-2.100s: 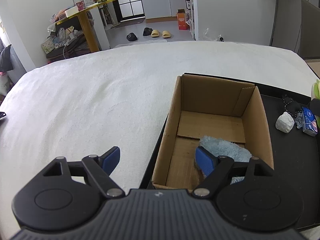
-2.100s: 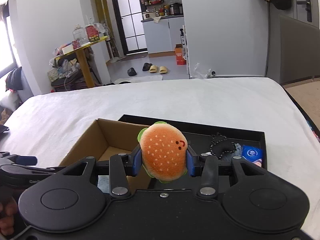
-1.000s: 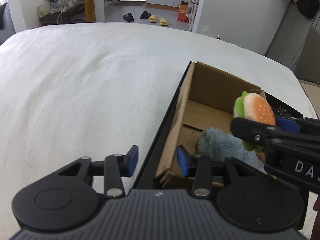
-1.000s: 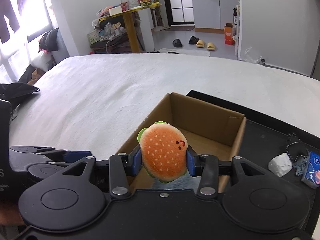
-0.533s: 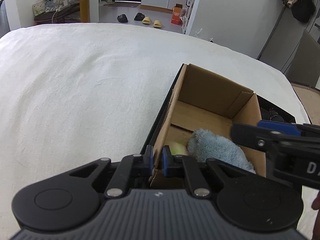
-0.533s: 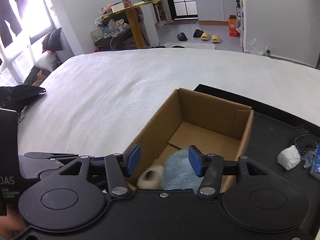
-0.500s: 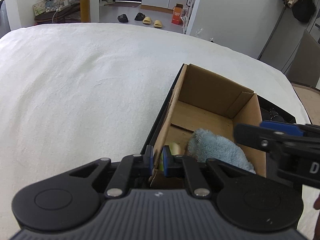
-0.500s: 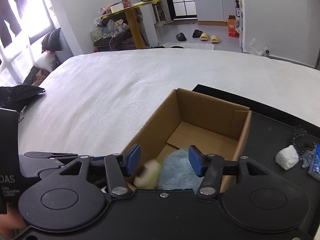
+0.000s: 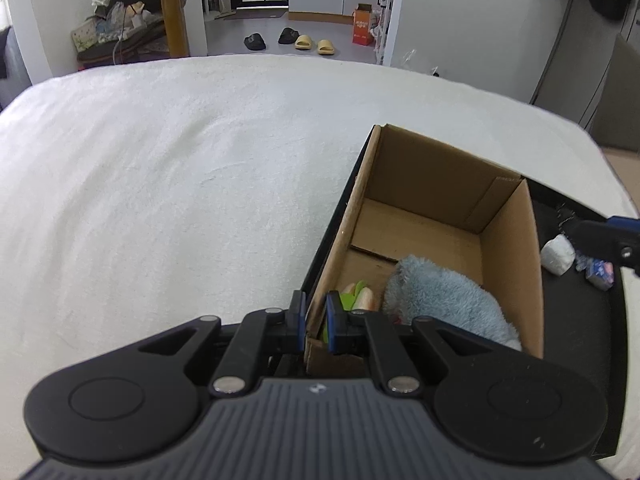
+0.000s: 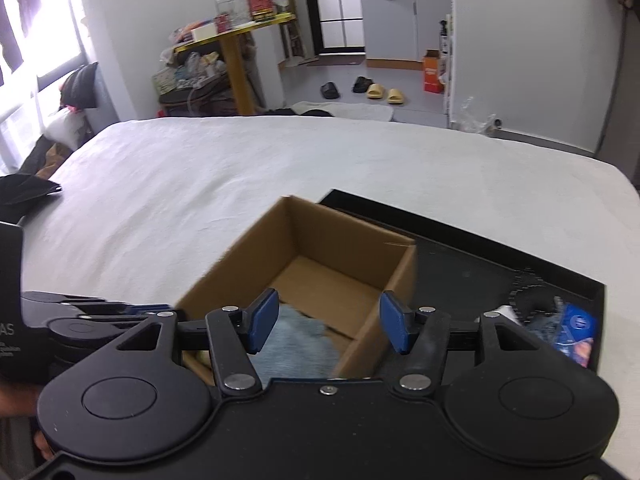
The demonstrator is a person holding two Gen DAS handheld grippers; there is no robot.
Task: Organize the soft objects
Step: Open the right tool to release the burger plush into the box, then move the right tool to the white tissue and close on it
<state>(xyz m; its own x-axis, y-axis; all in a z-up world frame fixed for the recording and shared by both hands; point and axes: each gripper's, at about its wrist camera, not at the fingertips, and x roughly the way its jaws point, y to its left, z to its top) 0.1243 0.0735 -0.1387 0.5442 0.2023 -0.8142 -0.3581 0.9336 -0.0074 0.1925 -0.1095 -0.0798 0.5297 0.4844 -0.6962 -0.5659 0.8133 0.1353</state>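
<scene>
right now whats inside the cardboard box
Inside the cardboard box lie a fluffy blue-grey plush and the burger toy beside it. The left gripper, clamped on the box wall, hides the near corner of the floor.

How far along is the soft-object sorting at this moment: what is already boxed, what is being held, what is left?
Done: the fluffy blue-grey plush and the burger-shaped plush lie inside the brown cardboard box. In hand: the left gripper is clamped on the box's near wall; the right gripper is open, holding nothing. Left: a small white lump, a dark beaded item and a blue packet lie on the black tray.
</scene>
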